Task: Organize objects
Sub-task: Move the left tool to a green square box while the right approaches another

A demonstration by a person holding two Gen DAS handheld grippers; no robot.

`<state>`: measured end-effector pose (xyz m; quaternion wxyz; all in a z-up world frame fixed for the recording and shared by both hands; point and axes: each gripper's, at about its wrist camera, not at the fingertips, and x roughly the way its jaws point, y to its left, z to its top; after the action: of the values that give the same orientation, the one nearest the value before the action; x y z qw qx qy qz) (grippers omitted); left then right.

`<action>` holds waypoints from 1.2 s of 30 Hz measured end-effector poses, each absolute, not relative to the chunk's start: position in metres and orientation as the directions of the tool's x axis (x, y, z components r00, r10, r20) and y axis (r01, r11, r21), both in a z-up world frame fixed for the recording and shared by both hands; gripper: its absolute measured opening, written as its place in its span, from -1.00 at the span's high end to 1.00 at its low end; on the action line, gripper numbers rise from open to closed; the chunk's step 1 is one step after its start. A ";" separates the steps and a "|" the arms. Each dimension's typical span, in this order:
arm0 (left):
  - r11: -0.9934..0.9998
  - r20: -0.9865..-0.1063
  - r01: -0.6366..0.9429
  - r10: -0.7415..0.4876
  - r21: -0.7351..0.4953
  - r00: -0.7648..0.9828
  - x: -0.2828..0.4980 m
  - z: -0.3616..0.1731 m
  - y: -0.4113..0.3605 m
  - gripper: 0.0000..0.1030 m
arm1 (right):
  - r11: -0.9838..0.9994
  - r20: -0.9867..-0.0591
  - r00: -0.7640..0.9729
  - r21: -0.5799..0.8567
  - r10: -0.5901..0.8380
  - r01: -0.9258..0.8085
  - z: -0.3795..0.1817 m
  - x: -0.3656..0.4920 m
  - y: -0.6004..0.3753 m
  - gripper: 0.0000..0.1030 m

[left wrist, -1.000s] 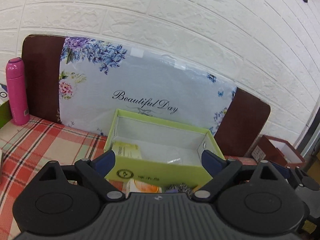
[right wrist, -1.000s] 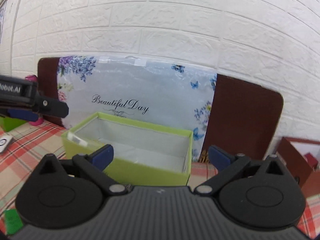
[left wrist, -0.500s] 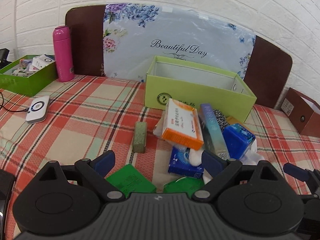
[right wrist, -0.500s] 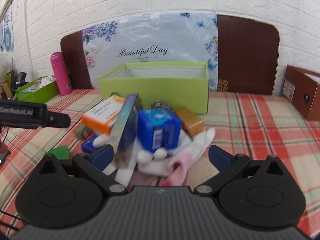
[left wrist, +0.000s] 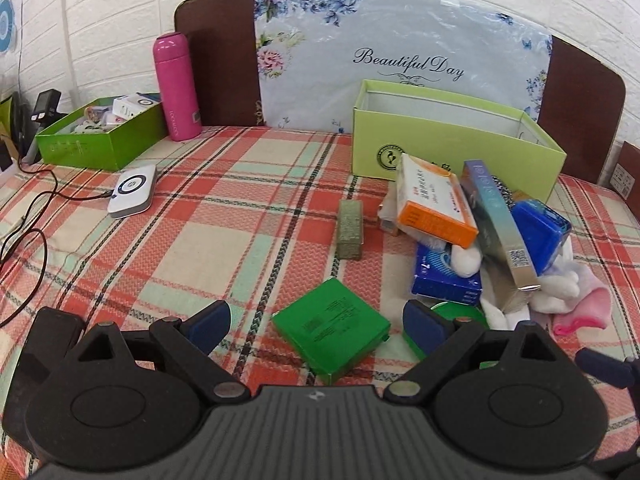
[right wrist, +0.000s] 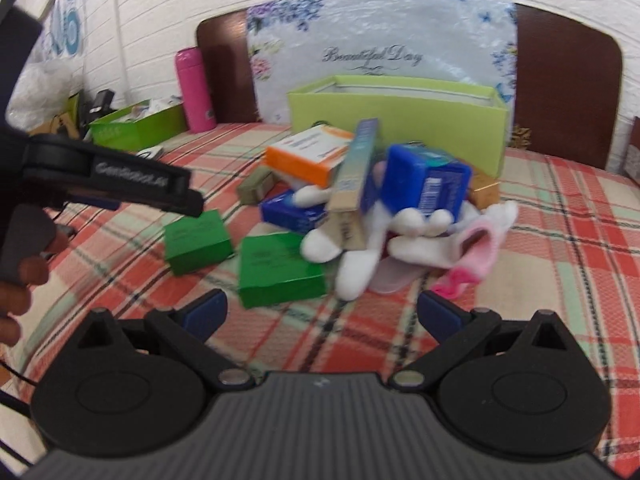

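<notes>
You had a red, cream and mint plaid cloth [left wrist: 224, 216], a lime box [left wrist: 452, 148], a pink bottle [left wrist: 176, 88] and two green cartons [right wrist: 280, 272].

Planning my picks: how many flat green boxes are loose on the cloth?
2. One green box lies left, below the left hand-held gripper; the other lies beside it, touching the pile. More may be buried under the pile.

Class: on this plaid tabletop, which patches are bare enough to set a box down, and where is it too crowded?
Bare cloth lies between the white charger, the olive bar and the green box. Another patch lies right of the pink sock. The pile before the lime box is crowded.
</notes>
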<state>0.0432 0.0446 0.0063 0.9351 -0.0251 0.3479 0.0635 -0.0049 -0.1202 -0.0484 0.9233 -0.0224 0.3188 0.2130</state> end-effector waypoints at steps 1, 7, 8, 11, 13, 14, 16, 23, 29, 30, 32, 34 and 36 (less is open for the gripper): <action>0.990 -0.653 -0.140 0.106 0.000 0.750 0.043 0.006 0.046 -0.87 | 0.901 -0.601 0.697 0.098 0.392 -0.423 -0.049 -0.005 -0.115 -0.95; 0.990 -0.651 -0.128 0.065 -0.050 0.756 0.039 0.005 0.062 -0.87 | 0.851 -0.605 0.651 0.089 0.459 -0.518 -0.051 -0.005 -0.090 -0.68; 0.990 -0.651 -0.122 0.044 -0.075 0.758 0.038 0.005 0.067 -0.87 | 0.848 -0.595 0.661 0.069 0.458 -0.526 -0.049 -0.003 -0.086 -0.68; 0.987 -0.654 -0.111 0.008 -0.117 0.756 0.040 0.004 0.075 -0.87 | 0.856 -0.592 0.682 0.025 0.429 -0.517 -0.051 0.009 -0.080 -0.67; 0.988 -0.646 -0.097 -0.002 -0.118 0.763 0.044 0.002 0.074 -0.87 | 0.868 -0.609 0.681 0.027 0.407 -0.495 -0.057 0.022 -0.079 -0.67; 0.991 -0.641 -0.073 -0.016 -0.113 0.767 0.047 -0.001 0.073 -0.87 | 0.879 -0.614 0.688 0.019 0.386 -0.477 -0.060 0.028 -0.079 -0.67; 0.995 -0.641 -0.024 -0.042 -0.094 0.766 0.057 -0.007 0.070 -0.87 | 0.897 -0.625 0.698 0.006 0.349 -0.443 -0.066 0.038 -0.081 -0.66; 0.998 -0.699 0.044 -0.060 -0.041 0.712 0.088 -0.035 0.064 -0.92 | 0.885 -0.667 0.649 0.034 0.365 -0.464 -0.061 0.017 -0.101 -0.31; 0.985 -0.747 0.088 -0.171 -0.149 0.643 0.063 -0.036 0.053 -0.86 | 0.922 -0.707 0.636 0.059 0.308 -0.382 -0.056 -0.008 -0.135 -0.31; 0.979 -0.742 0.124 -0.202 -0.160 0.639 0.058 -0.036 0.047 -0.86 | 0.923 -0.708 0.631 0.076 0.316 -0.378 -0.055 -0.008 -0.140 -0.32; 0.975 -0.736 0.151 -0.221 -0.162 0.640 0.052 -0.035 0.039 -0.86 | 0.920 -0.707 0.629 0.082 0.324 -0.382 -0.054 -0.009 -0.145 -0.33; 0.981 -0.733 0.152 -0.193 -0.122 0.653 0.053 -0.035 0.036 -0.86 | 0.919 -0.706 0.632 0.070 0.320 -0.387 -0.054 -0.008 -0.146 -0.36; 0.992 -0.732 0.106 -0.118 -0.063 0.671 0.059 -0.032 0.042 -0.86 | 0.916 -0.702 0.636 0.061 0.321 -0.396 -0.055 -0.009 -0.144 -0.36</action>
<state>0.0591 0.0420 -0.0322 0.9141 -0.0074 0.4008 -0.0614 -0.0092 -0.1444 -0.0548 0.9030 -0.0495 0.3779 0.1985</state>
